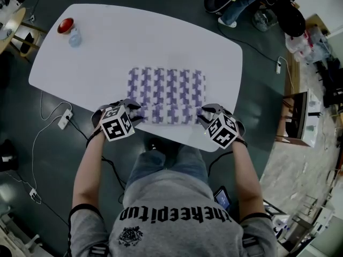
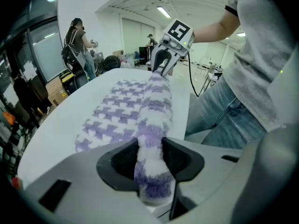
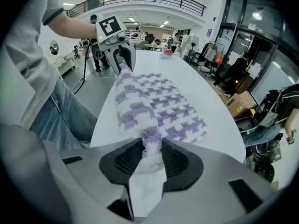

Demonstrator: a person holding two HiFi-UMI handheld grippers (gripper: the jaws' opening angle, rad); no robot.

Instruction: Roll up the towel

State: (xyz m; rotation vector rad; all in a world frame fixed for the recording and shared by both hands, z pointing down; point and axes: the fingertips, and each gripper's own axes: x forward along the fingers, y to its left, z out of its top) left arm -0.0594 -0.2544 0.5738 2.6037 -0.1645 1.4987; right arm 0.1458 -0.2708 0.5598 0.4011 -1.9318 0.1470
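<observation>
A purple-and-white houndstooth towel [image 1: 166,87] lies flat on the white table [image 1: 102,58], and its near edge is rolled into a thick tube [image 1: 167,114] along the table's front. My left gripper [image 1: 134,111] pinches the tube's left end, and in the left gripper view the fluffy end [image 2: 152,171] is squeezed between the dark pads. At the tube's right end my right gripper [image 1: 206,114] is shut on the towel, with the end [image 3: 150,148] nipped between its pads. Each gripper view shows the other gripper at the roll's far end [image 2: 161,66] [image 3: 122,59].
At the table's far left corner stand a red round object [image 1: 65,24] and a small clear bottle [image 1: 75,37]. A white power strip [image 1: 64,119] and cables lie on the floor to the left. A person [image 1: 238,4] is beyond the far right of the table.
</observation>
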